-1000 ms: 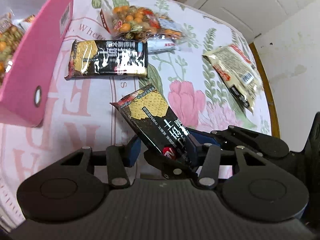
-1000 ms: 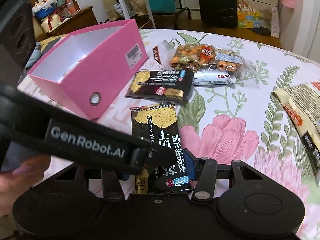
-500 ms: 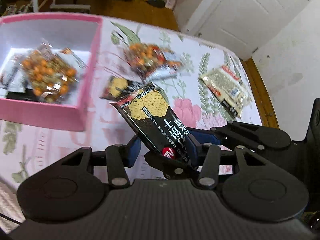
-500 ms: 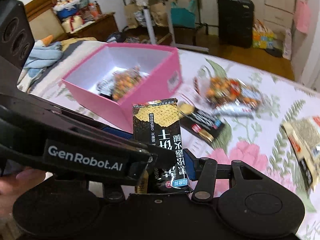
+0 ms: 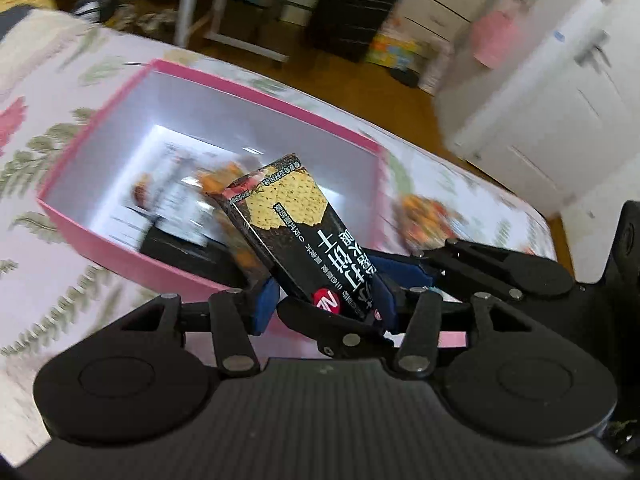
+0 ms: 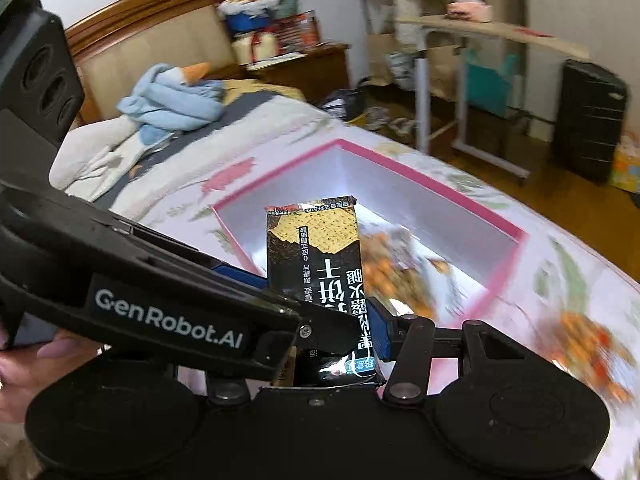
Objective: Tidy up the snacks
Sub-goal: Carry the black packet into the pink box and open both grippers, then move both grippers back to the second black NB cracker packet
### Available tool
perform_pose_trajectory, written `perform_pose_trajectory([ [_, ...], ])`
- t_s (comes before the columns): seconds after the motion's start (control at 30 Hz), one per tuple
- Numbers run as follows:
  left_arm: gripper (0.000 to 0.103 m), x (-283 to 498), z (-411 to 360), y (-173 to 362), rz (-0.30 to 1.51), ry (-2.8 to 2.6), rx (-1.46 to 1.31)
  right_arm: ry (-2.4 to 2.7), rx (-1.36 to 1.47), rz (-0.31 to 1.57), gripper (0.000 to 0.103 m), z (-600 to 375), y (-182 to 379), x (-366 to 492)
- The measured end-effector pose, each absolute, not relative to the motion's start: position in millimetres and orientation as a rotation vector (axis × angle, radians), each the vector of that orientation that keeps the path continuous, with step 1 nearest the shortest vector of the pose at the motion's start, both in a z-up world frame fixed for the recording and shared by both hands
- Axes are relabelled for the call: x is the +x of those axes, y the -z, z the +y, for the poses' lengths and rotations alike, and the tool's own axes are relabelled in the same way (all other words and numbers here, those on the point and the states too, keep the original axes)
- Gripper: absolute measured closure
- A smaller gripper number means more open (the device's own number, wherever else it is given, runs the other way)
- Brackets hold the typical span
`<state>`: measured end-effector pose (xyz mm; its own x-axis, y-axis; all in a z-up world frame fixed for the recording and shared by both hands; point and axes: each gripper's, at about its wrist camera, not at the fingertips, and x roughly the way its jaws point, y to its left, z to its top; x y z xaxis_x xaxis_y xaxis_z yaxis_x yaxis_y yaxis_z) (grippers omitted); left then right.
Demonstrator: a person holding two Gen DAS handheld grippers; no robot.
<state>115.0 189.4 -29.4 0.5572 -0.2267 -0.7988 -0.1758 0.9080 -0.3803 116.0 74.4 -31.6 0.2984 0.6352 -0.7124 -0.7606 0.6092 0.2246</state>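
Observation:
A black cracker pack (image 5: 296,236) with a yellow cracker printed on it stands tilted between the blue pads of my left gripper (image 5: 324,300), which is shut on its lower end. My right gripper (image 6: 328,332) is shut on the same pack (image 6: 316,256); its black linkage (image 5: 500,264) shows at the right of the left wrist view. The pack hangs above the near wall of the open pink box (image 5: 120,256), whose rim (image 6: 504,272) also shows in the right wrist view. Inside the box lie a bag of orange nuts (image 6: 392,268) and a dark pack (image 5: 180,248).
Another bag of orange snacks (image 5: 424,216) lies on the floral cloth (image 5: 48,160) right of the box. The left gripper's body (image 6: 168,320) crosses the right wrist view, with a hand (image 6: 48,352) under it. A bed with a blue towel (image 6: 172,96), a black suitcase (image 5: 352,4) and white cupboards stand behind.
Both grippers have lifted the cracker pack off the cloth and carried it leftward to over the pink box. The second cracker pack and the pale snack bag have left view.

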Motion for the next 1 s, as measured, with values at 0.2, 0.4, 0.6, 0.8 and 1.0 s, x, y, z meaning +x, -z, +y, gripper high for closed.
perform_pose_trajectory([
  [0.2, 0.053, 150, 230, 56, 1.025, -0.096, -0.475, -1.013, -0.096, 0.916, 0.047, 115, 63, 160],
  [0.4, 0.050, 163, 239, 74, 1.056, -0.149, -0.462, -1.049, -0.061, 0.974, 0.045, 133, 87, 175],
  [0.6, 0.043, 159, 229, 75, 1.015, -0.227, -0.349, -1.016, -0.109, 0.955, 0.032, 125, 85, 174],
  [0.8, 0.043, 137, 227, 52, 0.965, -0.165, -0.414, -0.978, -0.103, 0.906, 0.032, 76, 60, 160],
  [1.0, 0.045, 117, 202, 34, 0.980, -0.031, -0.455, -0.900, -0.087, 0.769, 0.031, -4, 37, 124],
])
